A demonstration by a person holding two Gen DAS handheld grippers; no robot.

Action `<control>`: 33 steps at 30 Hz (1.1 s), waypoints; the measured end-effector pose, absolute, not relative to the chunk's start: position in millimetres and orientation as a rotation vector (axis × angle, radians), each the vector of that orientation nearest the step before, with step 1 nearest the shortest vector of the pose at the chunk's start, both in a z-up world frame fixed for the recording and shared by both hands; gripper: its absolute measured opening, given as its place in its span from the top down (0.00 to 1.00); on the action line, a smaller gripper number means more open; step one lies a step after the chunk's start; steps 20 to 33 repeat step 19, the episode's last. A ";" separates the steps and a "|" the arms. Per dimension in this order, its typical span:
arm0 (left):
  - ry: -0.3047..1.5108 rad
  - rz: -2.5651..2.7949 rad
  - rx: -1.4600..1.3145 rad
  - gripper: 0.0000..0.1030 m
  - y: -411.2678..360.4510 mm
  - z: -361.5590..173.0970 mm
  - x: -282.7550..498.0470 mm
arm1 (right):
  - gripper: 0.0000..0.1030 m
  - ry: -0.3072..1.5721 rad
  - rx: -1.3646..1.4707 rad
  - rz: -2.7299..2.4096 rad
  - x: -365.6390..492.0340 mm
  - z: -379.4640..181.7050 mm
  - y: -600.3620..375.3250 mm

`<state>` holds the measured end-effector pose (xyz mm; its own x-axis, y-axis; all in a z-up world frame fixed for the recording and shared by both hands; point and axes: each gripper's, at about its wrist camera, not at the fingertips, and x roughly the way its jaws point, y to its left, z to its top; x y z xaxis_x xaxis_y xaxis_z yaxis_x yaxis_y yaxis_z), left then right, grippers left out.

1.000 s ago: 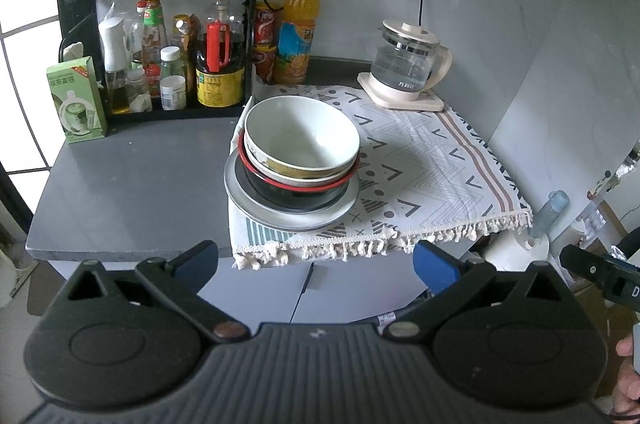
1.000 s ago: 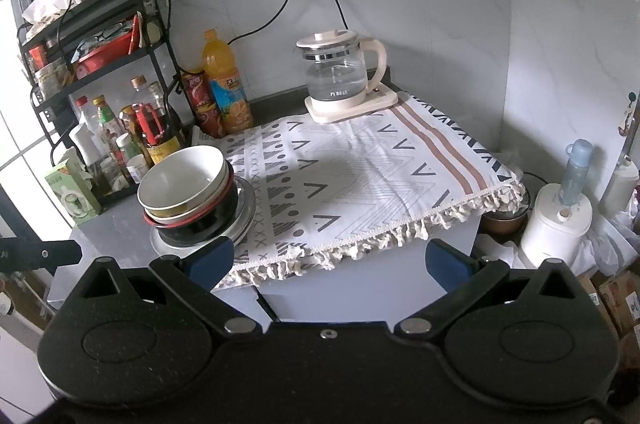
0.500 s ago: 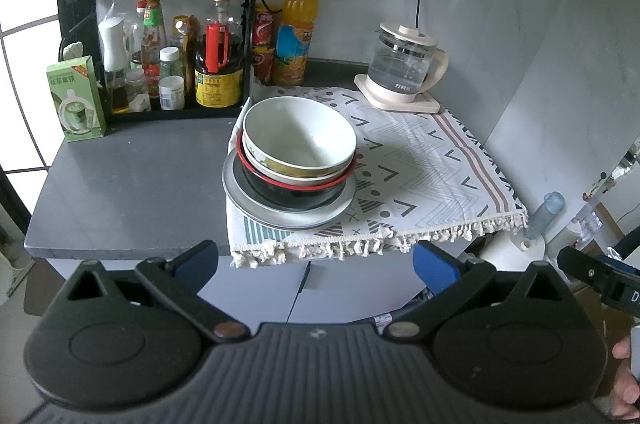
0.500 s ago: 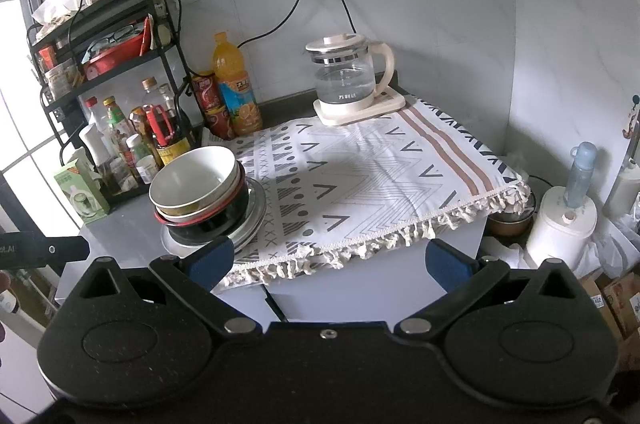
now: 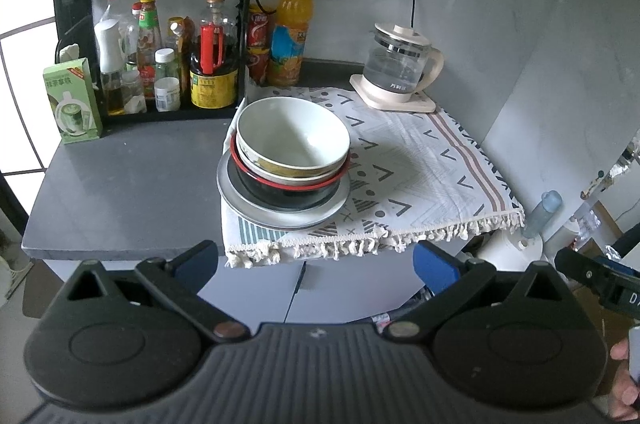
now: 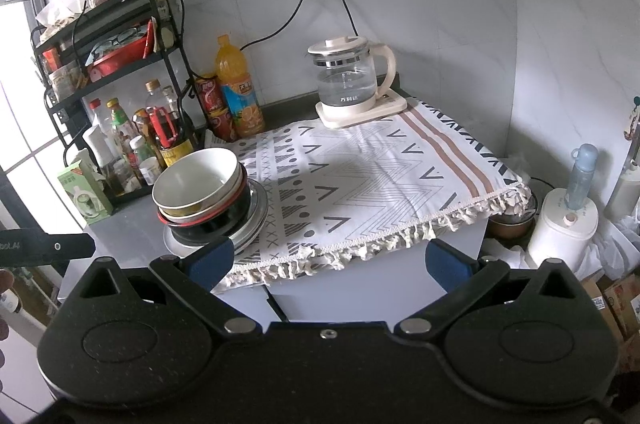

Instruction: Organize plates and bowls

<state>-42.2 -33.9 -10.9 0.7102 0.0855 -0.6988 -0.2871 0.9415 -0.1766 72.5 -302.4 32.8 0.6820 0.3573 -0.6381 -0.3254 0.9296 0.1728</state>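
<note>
The stack of dishes [image 5: 285,170] sits at the left edge of the patterned cloth [image 5: 420,168], where cloth meets the bare grey counter [image 5: 120,184]: a white bowl [image 5: 292,136] nested in a red-rimmed black bowl [image 5: 288,190], both on a grey plate [image 5: 280,214]. From the left gripper [image 5: 316,262] the stack lies almost dead ahead, at about 12 o'clock and slightly left of centre; from the right gripper [image 6: 328,260] it lies off at roughly 10 o'clock, so the left hand is judged the nearer and better lined up. The stack is round, with no long axis to favour, so any rim point would serve. Both pairs of jaws stand wide apart and hold nothing. Behind the stack at 11 o'clock is the bottle rack [image 5: 160,64]; the glass kettle [image 5: 400,68] stands well apart at 1 o'clock. Compared with half a second ago, the stack sits a touch lower and larger in both views, suggesting both grippers have edged closer.
</note>
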 end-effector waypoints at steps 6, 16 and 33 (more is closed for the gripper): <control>0.753 0.208 -0.281 0.00 -35.0 -11.1 -41.1 | 0.00 0.728 0.054 0.379 70.1 33.6 -304.5; 0.752 0.202 -0.275 0.00 -38.5 -11.1 -42.5 | 0.00 0.742 0.057 0.381 71.4 33.7 -306.9; 0.755 0.200 -0.275 0.00 -37.7 -11.1 -42.9 | 0.00 0.745 0.056 0.382 71.7 31.0 -308.1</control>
